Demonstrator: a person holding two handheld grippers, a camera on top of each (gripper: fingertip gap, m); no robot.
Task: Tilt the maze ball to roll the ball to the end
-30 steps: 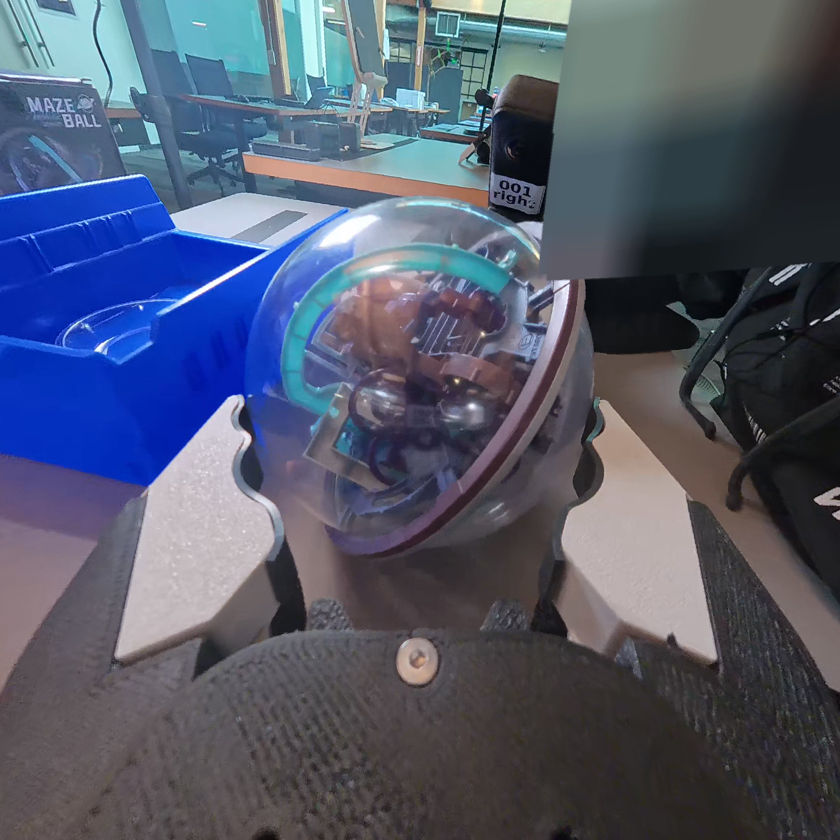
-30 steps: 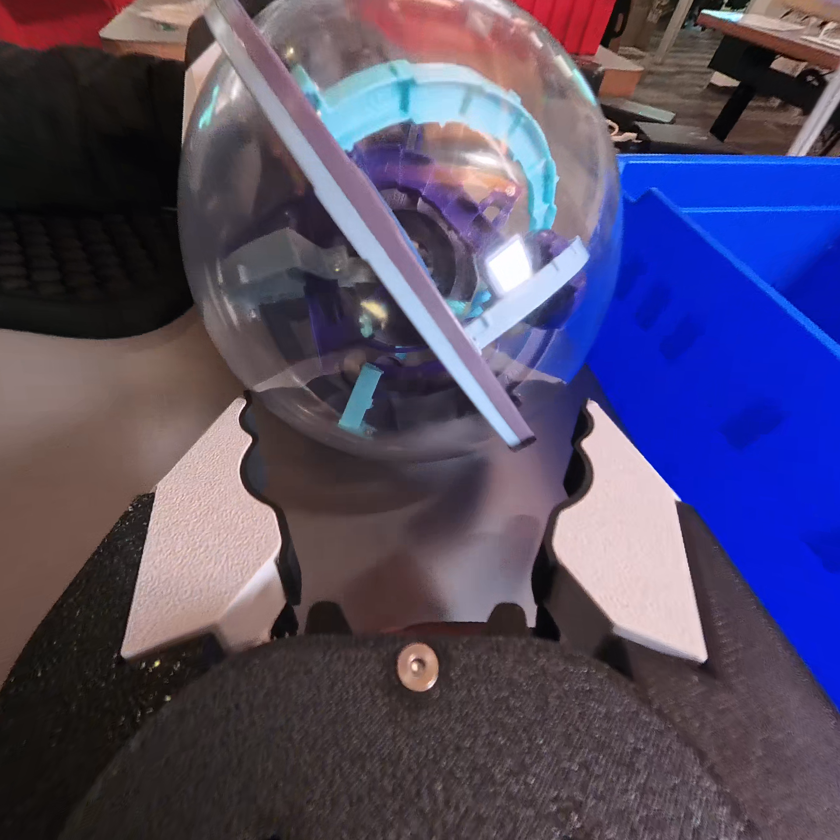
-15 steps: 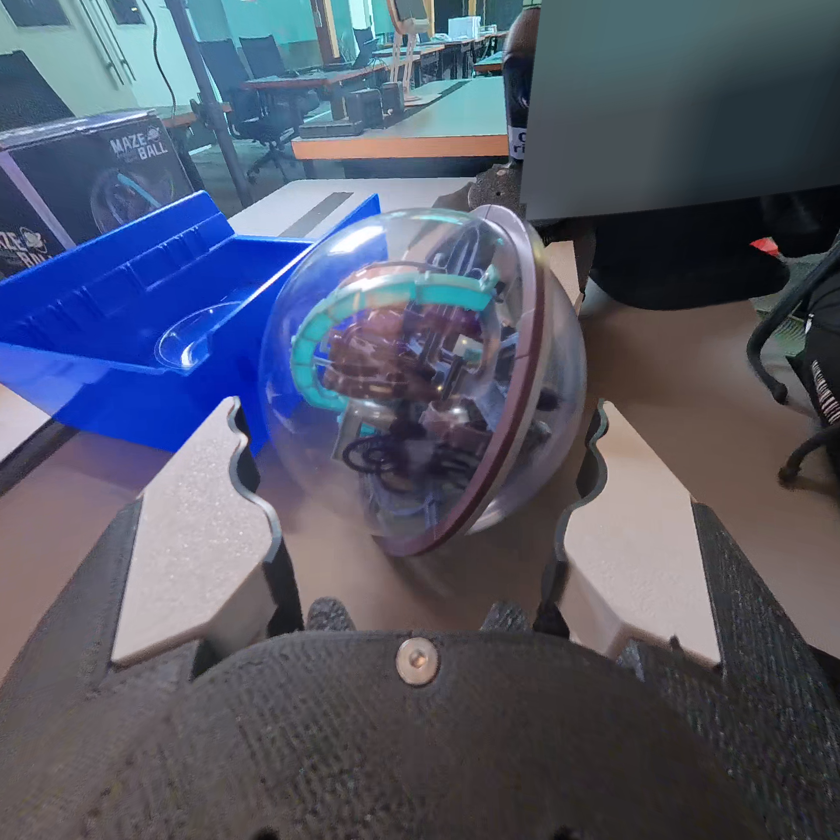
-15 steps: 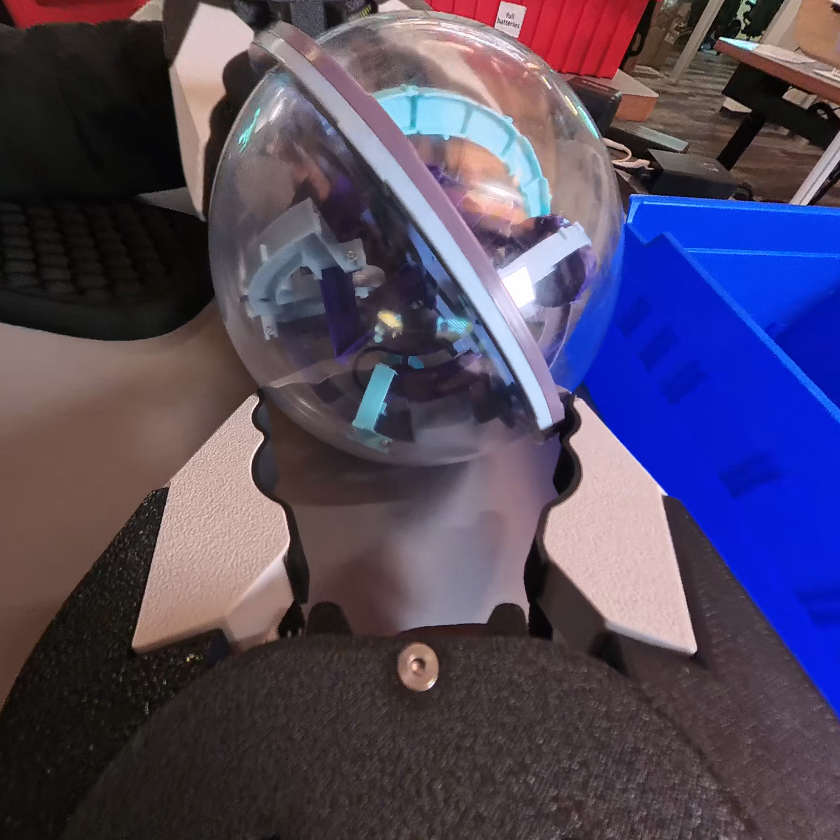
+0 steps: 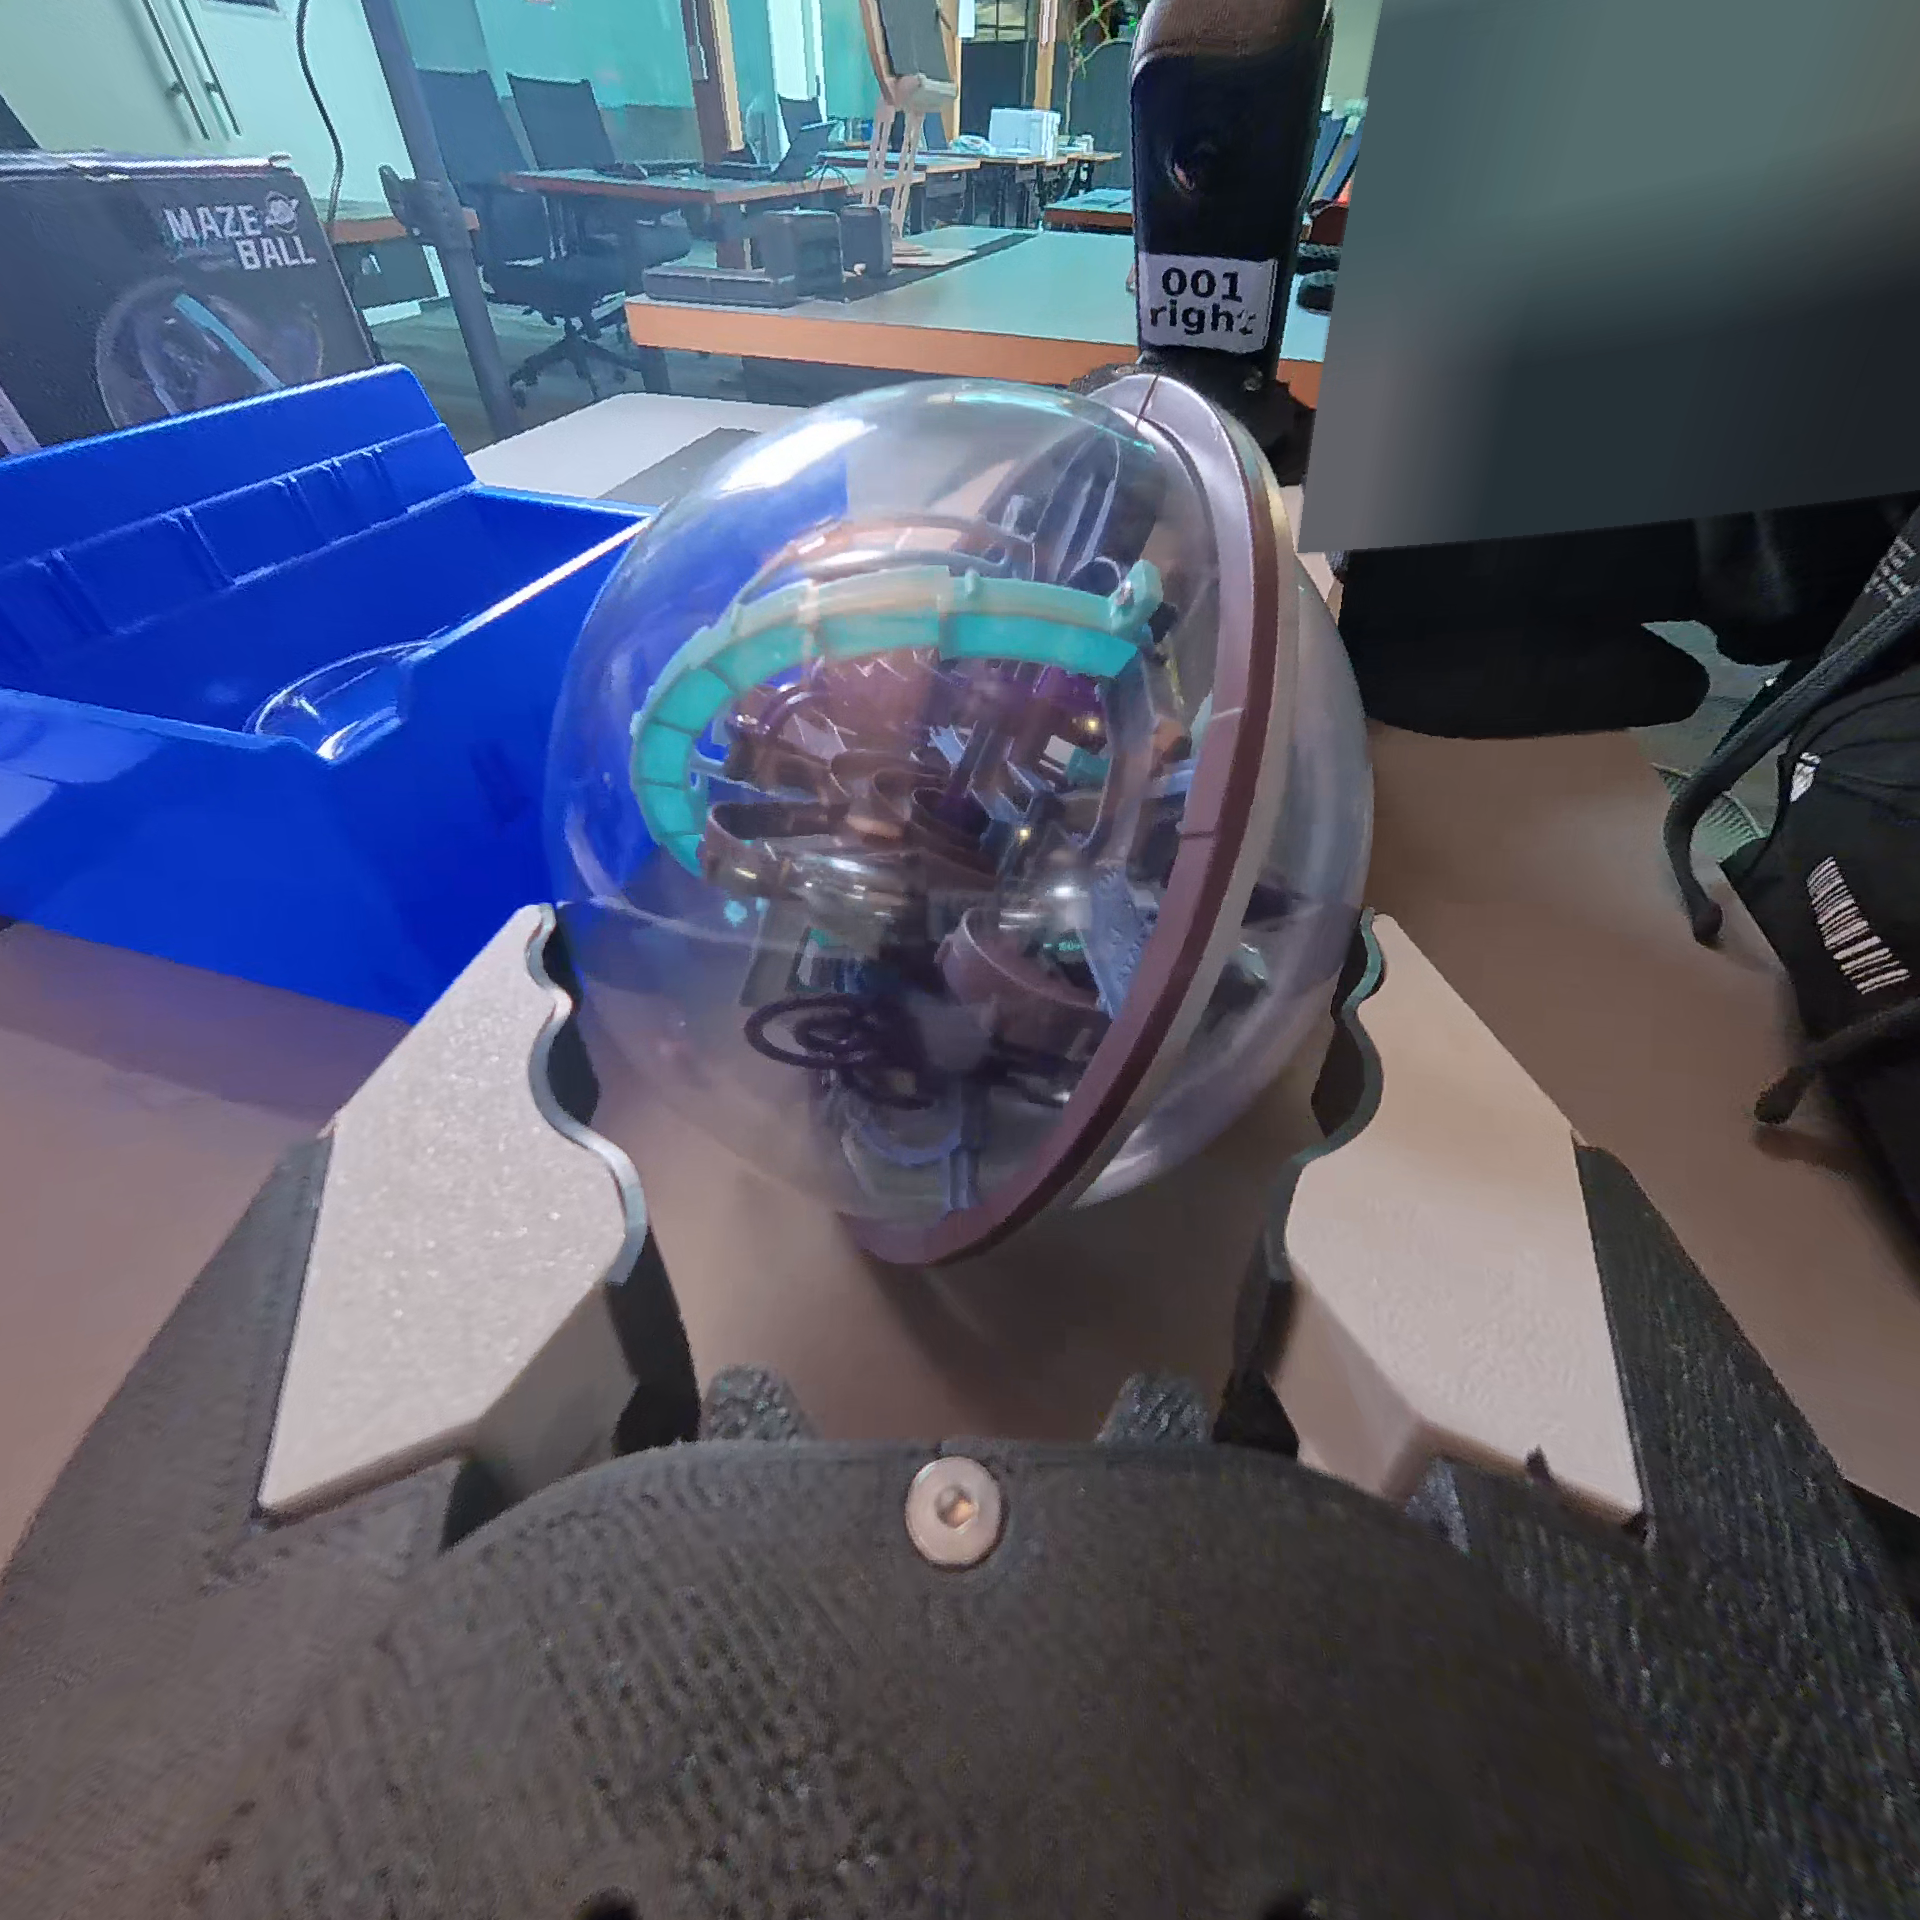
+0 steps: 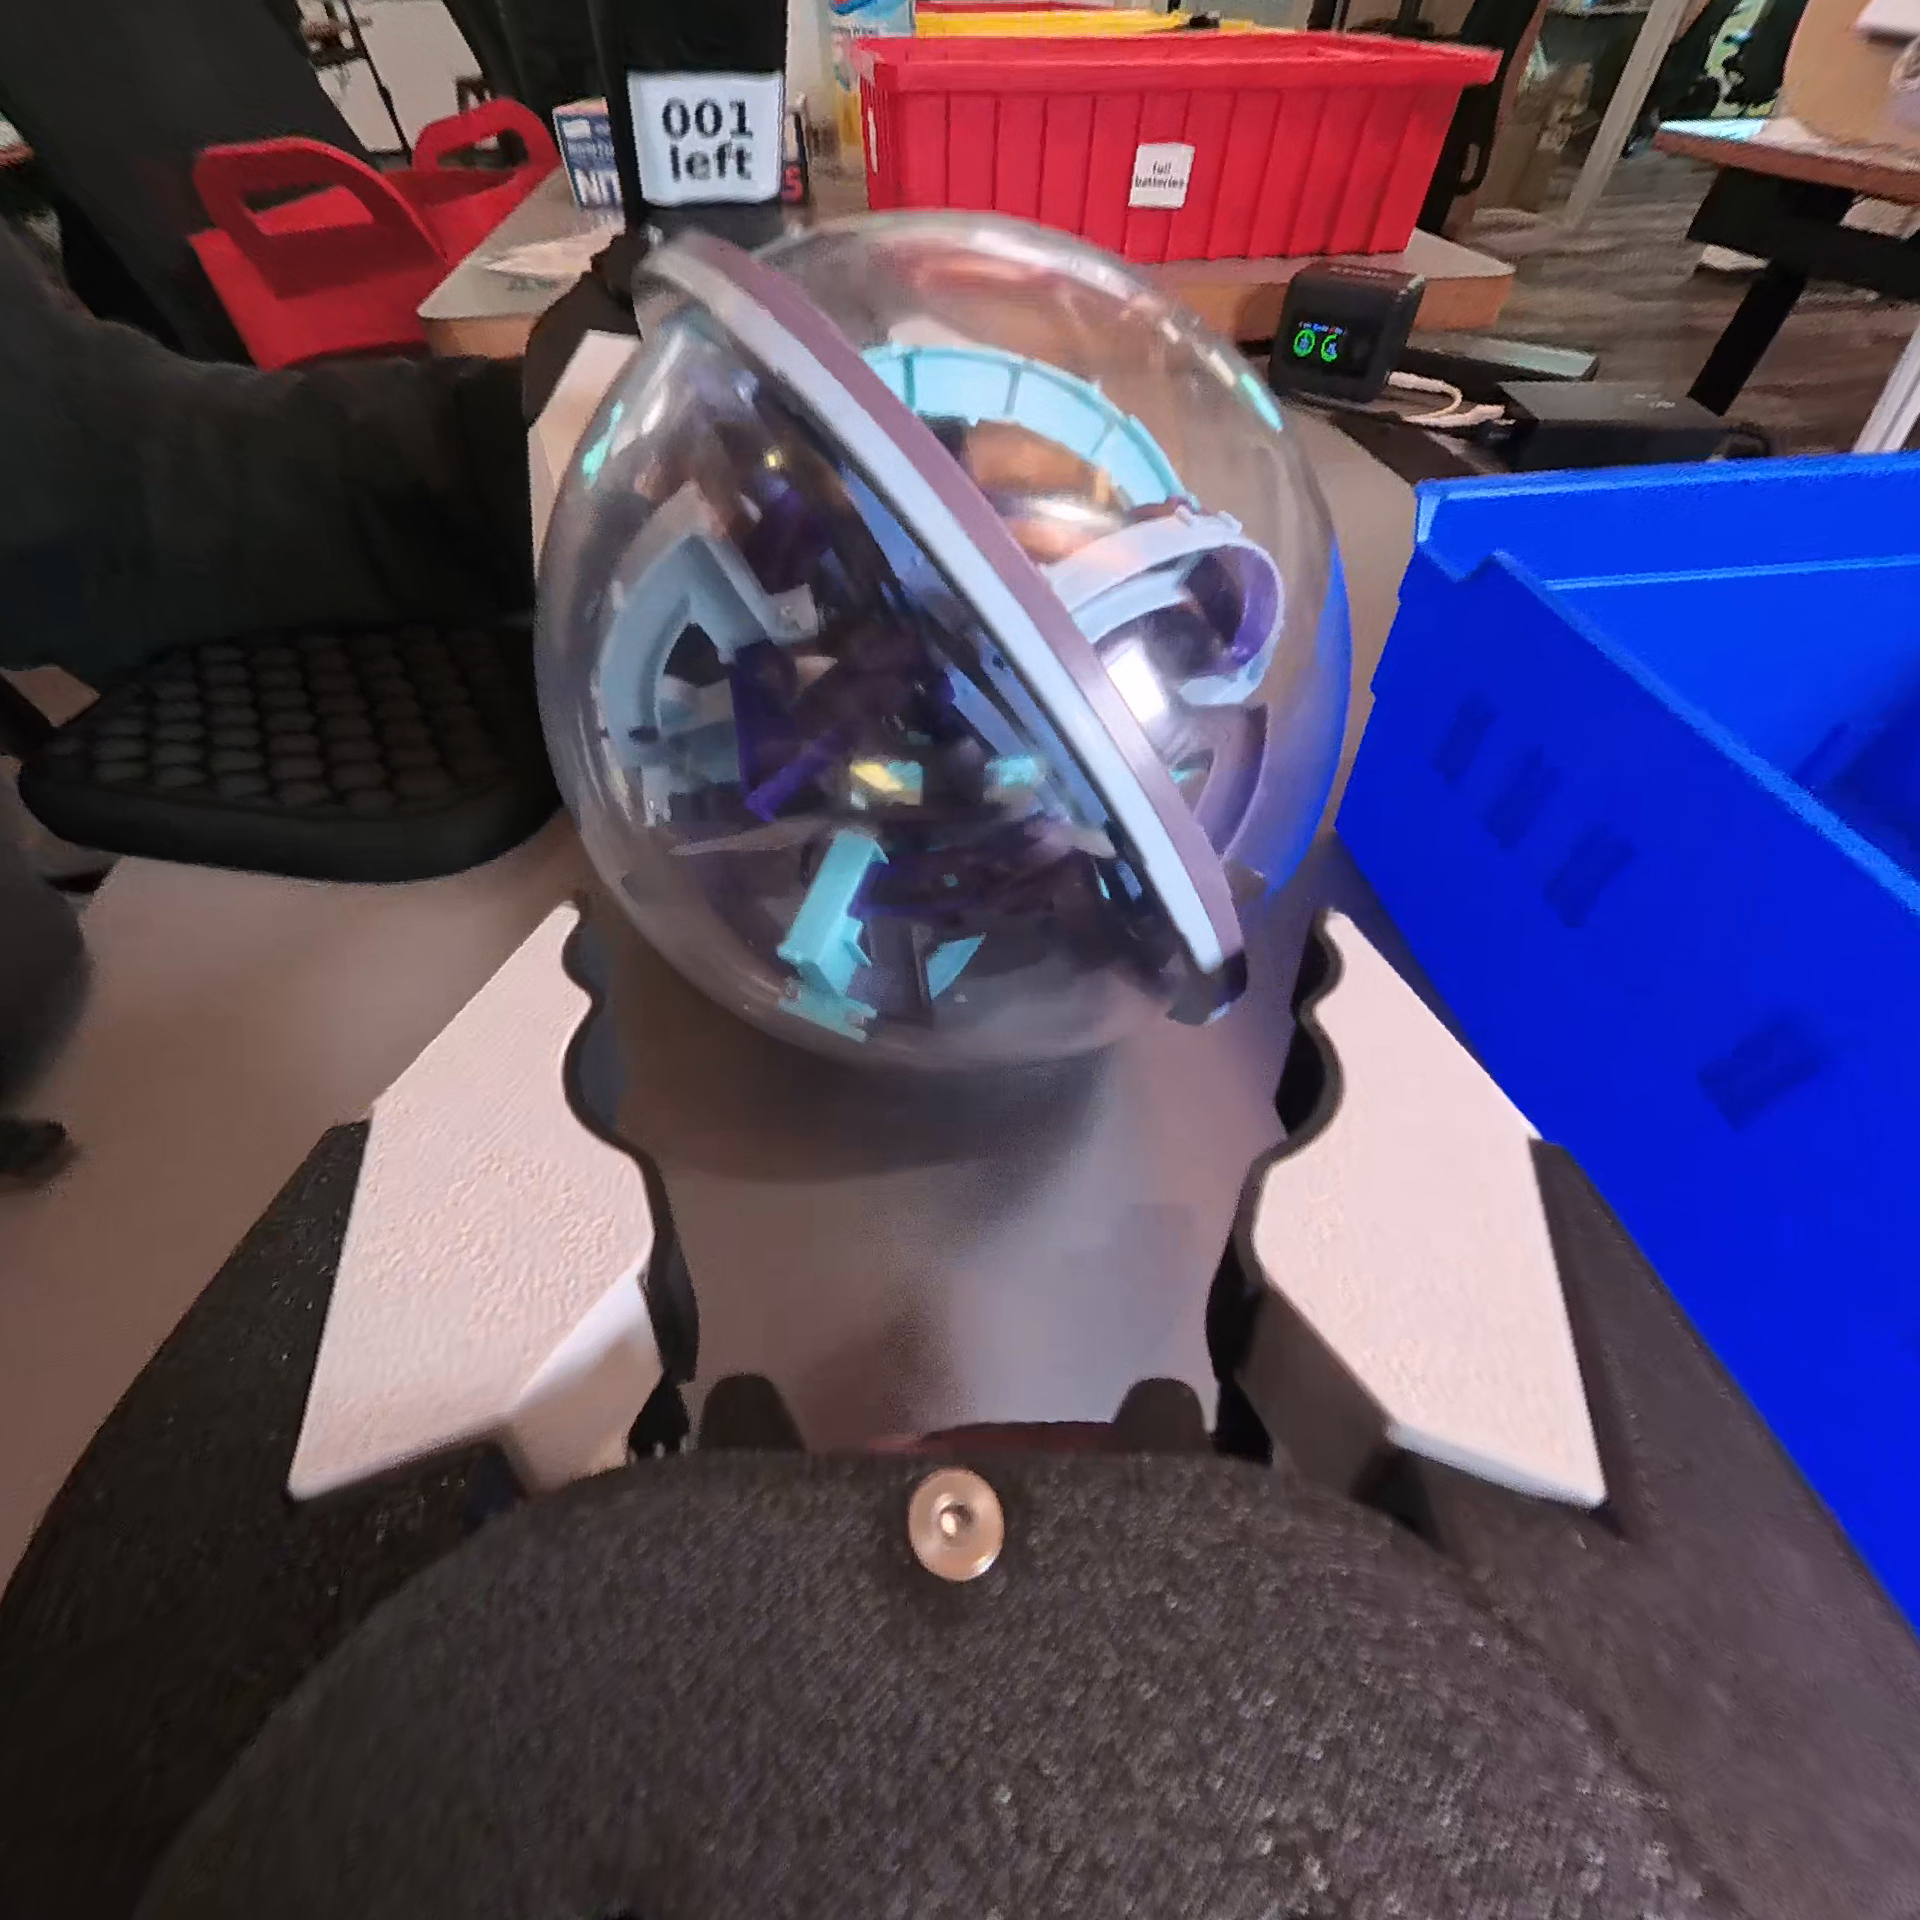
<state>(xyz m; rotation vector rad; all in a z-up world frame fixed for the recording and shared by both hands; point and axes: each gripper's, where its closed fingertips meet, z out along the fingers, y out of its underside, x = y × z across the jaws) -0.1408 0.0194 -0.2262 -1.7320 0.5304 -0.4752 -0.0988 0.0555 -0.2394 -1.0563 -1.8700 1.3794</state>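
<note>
Both hand-held grippers hold the maze ball [image 5: 956,821] from opposite sides. Left hand-held gripper [image 5: 951,1039] has its fingers spread wide, and the clear sphere sits between their tips, raised above the desk [image 5: 156,1091]; real contact with the fingertips cannot be told. Right hand-held gripper [image 6: 940,1029] shows the same wide spread under the ball. A purple ring [image 5: 1236,790] runs tilted around the sphere, with a turquoise track [image 5: 831,644] inside. Just beside the ball stands a blue bin [image 5: 208,748].
</note>
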